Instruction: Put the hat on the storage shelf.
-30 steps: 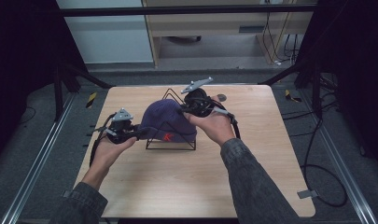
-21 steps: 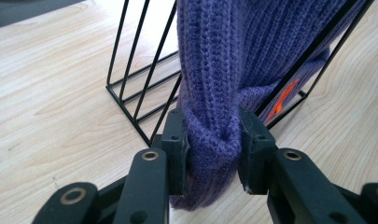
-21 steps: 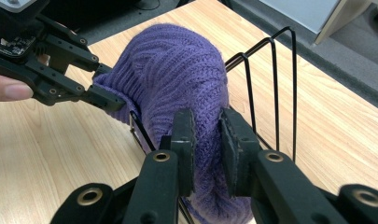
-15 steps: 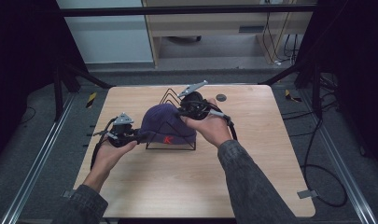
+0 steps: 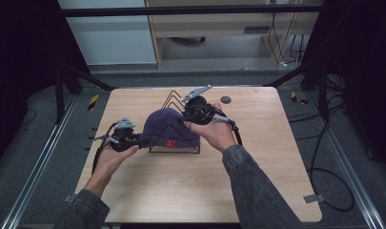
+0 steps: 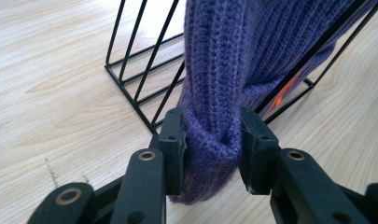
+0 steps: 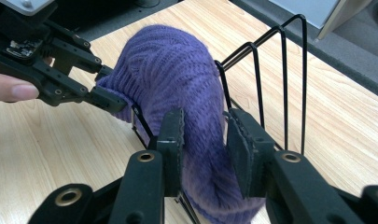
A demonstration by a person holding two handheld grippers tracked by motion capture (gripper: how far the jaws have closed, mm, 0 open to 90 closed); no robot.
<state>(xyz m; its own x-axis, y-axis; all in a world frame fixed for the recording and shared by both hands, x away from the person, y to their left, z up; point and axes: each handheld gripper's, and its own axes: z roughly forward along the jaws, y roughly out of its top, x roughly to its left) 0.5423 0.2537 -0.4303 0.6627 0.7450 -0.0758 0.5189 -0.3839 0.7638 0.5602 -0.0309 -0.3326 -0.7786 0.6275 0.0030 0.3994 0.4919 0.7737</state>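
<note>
Holding the purple ribbed knit beanie [image 5: 167, 128] at both ends now, draped over the black wire triangular rack [image 5: 175, 125] mid-counter. Left hand-held gripper [image 5: 142, 141] pinches the cap's rolled brim on the left side, low, just off the light wooden counter [image 5: 257, 167]; in the left gripper view the jaws are closed on a thick fold of knit [image 6: 213, 140] with the rack's base wire right behind it. Right hand-held gripper [image 5: 185, 116] pinches the opposite edge on the far-right side, higher up, beside the rack's peaks; in the right gripper view its jaws squeeze the knit [image 7: 201, 140] with a rack wire [image 7: 257, 88] running just beside the right jaw.

Key relation: the beanie's long axis runs left-near to right-far between our two grips, and the rack's wires sit inside that span, so the cap straddles the frame. We judge either grip equally close, both already on it. The left end is lower and snug against the base wire, so it's the likelier snag point. We'd expect any lift to need both ends rising together, away from the wires. An orange mark [image 5: 170, 143] shows on the near face of the cap.
</note>
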